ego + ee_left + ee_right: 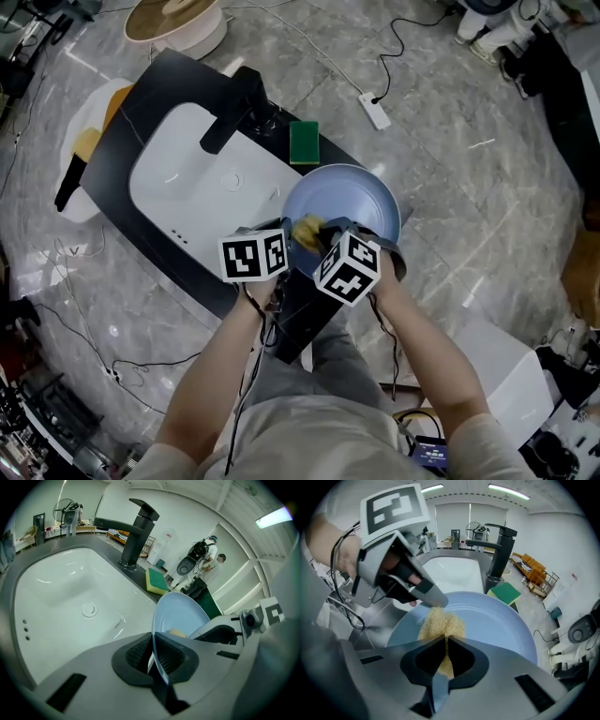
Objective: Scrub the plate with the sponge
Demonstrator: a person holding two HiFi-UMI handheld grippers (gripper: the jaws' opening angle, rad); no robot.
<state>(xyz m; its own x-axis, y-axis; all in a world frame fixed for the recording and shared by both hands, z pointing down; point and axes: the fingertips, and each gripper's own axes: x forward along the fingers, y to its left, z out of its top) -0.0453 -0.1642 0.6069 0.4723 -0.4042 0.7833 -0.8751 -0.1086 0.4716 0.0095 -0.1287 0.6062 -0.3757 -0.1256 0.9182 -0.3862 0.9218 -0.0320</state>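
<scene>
Gripping the plate (180, 616) by its near-left rim, the left gripper (152, 656) had its jaws closed tight on the thin edge, which ran straight between the pads. The plate sat just right of the sink (178, 178), over the right end of the dark counter (141, 112). Whether it rested on the counter or was held clear of it could not be told.

The right gripper (443, 656) was clamped on a yellow sponge (440, 623), whose free end pressed against the plate's inner face. The sponge lay on the near-left part of that face, with its length running away from the right gripper toward the tip of the left gripper, just beside it.

Most of the bare blue surface spread out to the far and right of the sponge. The scrubbing strokes would likely have to go that way, away from the holding jaws, while the left gripper kept the rim steady.

A second, green sponge (303, 142) lay untouched on the counter beside the tap (230, 117), beyond the plate's far edge.
</scene>
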